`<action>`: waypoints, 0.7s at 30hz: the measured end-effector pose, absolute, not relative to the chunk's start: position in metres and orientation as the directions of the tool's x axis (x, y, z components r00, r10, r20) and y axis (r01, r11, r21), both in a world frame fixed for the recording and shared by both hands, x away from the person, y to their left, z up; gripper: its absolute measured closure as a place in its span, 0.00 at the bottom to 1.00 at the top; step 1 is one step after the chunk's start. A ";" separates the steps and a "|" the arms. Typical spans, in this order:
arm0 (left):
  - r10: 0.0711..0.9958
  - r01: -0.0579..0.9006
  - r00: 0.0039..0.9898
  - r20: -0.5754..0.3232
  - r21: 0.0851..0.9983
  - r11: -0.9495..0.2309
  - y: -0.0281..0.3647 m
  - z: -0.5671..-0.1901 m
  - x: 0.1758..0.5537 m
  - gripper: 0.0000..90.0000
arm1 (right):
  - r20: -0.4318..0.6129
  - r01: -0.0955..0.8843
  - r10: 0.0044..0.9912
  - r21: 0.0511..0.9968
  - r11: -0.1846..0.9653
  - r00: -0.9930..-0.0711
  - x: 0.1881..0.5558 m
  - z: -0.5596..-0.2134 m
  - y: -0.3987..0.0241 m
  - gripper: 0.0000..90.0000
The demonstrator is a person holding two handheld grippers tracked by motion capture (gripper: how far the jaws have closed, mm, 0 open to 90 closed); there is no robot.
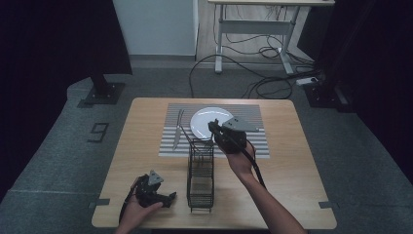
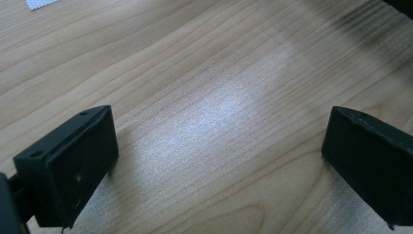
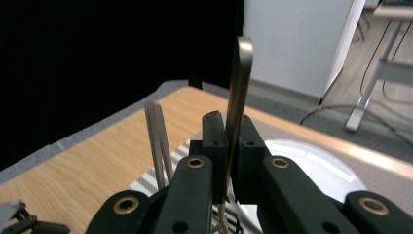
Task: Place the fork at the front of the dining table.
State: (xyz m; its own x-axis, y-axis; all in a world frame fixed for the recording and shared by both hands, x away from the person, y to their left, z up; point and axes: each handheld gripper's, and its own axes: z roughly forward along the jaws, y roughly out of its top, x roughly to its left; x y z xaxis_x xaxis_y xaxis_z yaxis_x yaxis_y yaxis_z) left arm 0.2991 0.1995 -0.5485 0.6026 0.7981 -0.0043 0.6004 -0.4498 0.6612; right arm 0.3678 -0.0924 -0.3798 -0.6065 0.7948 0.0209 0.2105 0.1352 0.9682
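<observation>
Wooden table under me, grey carpet around it, dark curtains at both sides and a desk with loose cables at twelve o'clock. On the table's far half lies a striped mat, with a white plate on it near twelve o'clock of the table's middle. A black wire rack stands at the centre, reaching toward six o'clock.

My right gripper hangs over the plate's near edge, above the rack's far end, its tips pointing toward ten o'clock in the high view. Its jaws are pressed tight on a metal handle; in the right gripper view that handle stands up between the pads toward twelve o'clock, flat, with a rounded end. I cannot tell which kind of cutlery it is, since its lower end is hidden under the jaws. Two more pieces of cutlery lie on the mat at nine o'clock of the plate, side by side.

My left gripper rests low at the table's seven o'clock corner, at nine o'clock of the rack and apart from it. Its jaws are spread wide, with bare wood between them in the left gripper view.
</observation>
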 end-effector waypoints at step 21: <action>0.798 0.601 0.602 -0.005 0.661 -0.449 0.199 -0.549 0.299 0.00 | 0.031 0.126 0.858 0.991 0.039 -0.513 0.353 -0.342 -0.164 0.95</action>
